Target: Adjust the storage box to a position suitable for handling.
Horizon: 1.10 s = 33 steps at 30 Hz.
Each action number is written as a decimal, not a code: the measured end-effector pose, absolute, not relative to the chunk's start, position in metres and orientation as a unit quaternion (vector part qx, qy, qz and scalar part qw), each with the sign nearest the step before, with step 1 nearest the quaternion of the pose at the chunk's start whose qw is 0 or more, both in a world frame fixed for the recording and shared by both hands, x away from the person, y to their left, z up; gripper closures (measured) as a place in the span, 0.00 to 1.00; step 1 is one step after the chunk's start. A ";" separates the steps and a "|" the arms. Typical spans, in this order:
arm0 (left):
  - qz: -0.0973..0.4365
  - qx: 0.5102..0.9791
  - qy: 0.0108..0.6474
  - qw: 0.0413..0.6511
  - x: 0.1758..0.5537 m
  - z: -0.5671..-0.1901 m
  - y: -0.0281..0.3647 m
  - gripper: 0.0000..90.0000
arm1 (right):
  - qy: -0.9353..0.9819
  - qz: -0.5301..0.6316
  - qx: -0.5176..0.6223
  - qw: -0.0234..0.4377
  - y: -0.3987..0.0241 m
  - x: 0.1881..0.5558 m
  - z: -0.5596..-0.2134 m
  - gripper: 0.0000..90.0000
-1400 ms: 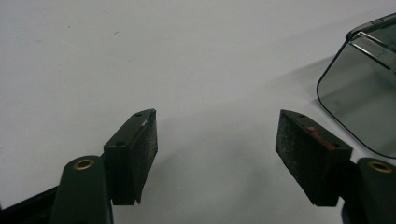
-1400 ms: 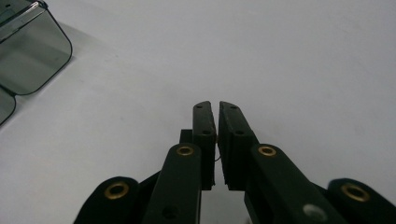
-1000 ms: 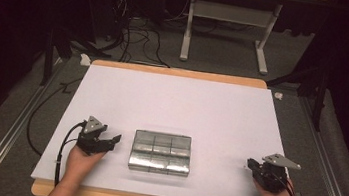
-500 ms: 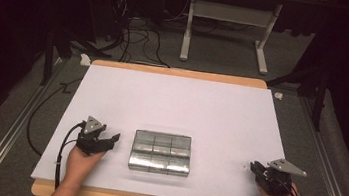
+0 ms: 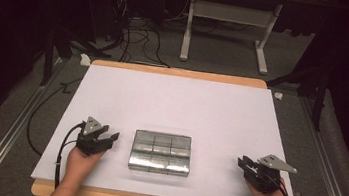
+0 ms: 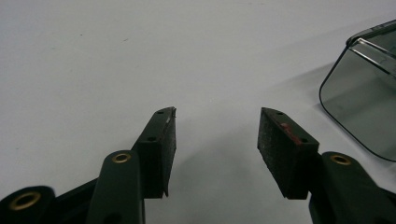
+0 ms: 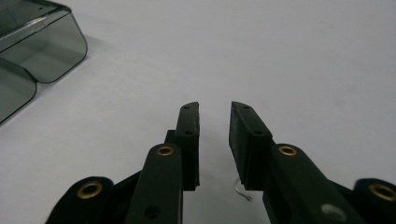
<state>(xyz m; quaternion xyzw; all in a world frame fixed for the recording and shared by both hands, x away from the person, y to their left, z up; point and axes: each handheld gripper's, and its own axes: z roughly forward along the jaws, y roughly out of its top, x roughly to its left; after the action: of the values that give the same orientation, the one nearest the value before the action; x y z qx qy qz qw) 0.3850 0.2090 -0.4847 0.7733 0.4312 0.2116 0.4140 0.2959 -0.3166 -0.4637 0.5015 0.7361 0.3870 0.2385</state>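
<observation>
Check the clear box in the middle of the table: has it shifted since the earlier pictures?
No. In the high view the clear box lies at the same spot on the white table, just as far from its near edge, untouched.

- The clear compartment box (image 5: 161, 152) lies flat on the white table top (image 5: 177, 103), between the two claws.
- Left gripper (image 5: 109, 138) sits just to the box's left, jaws pointing toward it, a small gap from its side; its jaws have just been closing, with nothing between them.
- Right gripper (image 5: 241, 162) rests well to the box's right, aimed at it, jaws parted a little and empty.
- Cables (image 5: 135, 35) sprawl on the floor beyond the table's far edge.
</observation>
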 end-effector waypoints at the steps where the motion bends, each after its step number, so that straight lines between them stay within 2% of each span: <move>1: 0.210 0.773 0.431 0.415 0.385 -0.485 0.209 0.52 | 0.742 0.385 0.496 0.233 -0.312 0.298 -0.465 0.87; 3: 0.208 0.775 0.427 0.416 0.385 -0.485 0.209 0.52 | 0.744 0.384 0.491 0.242 -0.308 0.298 -0.468 0.89; 6: 0.212 0.779 0.420 0.414 0.383 -0.484 0.207 0.60 | 0.741 0.389 0.492 0.241 -0.306 0.297 -0.476 0.91; 7: 0.216 0.780 0.421 0.410 0.382 -0.484 0.206 0.60 | 0.740 0.387 0.494 0.242 -0.306 0.297 -0.476 0.91; 8: 0.216 0.781 0.421 0.407 0.379 -0.483 0.204 0.72 | 0.734 0.390 0.496 0.249 -0.306 0.296 -0.476 0.91; 11: 0.192 0.796 0.413 0.400 0.370 -0.482 0.195 0.87 | 0.732 0.388 0.498 0.258 -0.306 0.295 -0.477 0.91; 12: 0.186 0.799 0.411 0.398 0.366 -0.480 0.191 0.87 | 0.732 0.388 0.498 0.258 -0.306 0.295 -0.477 0.91; 16: 0.173 0.813 0.390 0.396 0.343 -0.481 0.178 1.00 | 0.733 0.384 0.499 0.256 -0.306 0.296 -0.477 0.90; 18: 0.156 0.809 0.395 0.407 0.337 -0.480 0.173 1.00 | 0.734 0.386 0.498 0.254 -0.306 0.296 -0.478 0.89; 21: 0.165 0.809 0.396 0.402 0.333 -0.477 0.164 1.00 | 0.737 0.382 0.495 0.256 -0.305 0.296 -0.478 0.89; 33: 0.131 0.816 0.392 0.403 0.331 -0.482 0.156 1.00 | 0.737 0.383 0.496 0.252 -0.305 0.296 -0.478 0.88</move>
<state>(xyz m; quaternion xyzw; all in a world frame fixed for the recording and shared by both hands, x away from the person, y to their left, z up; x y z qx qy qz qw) 0.3315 0.1558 -0.4816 0.8164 0.3920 0.1312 0.4032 0.2965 -0.3047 -0.4780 0.4964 0.7370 0.3834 0.2520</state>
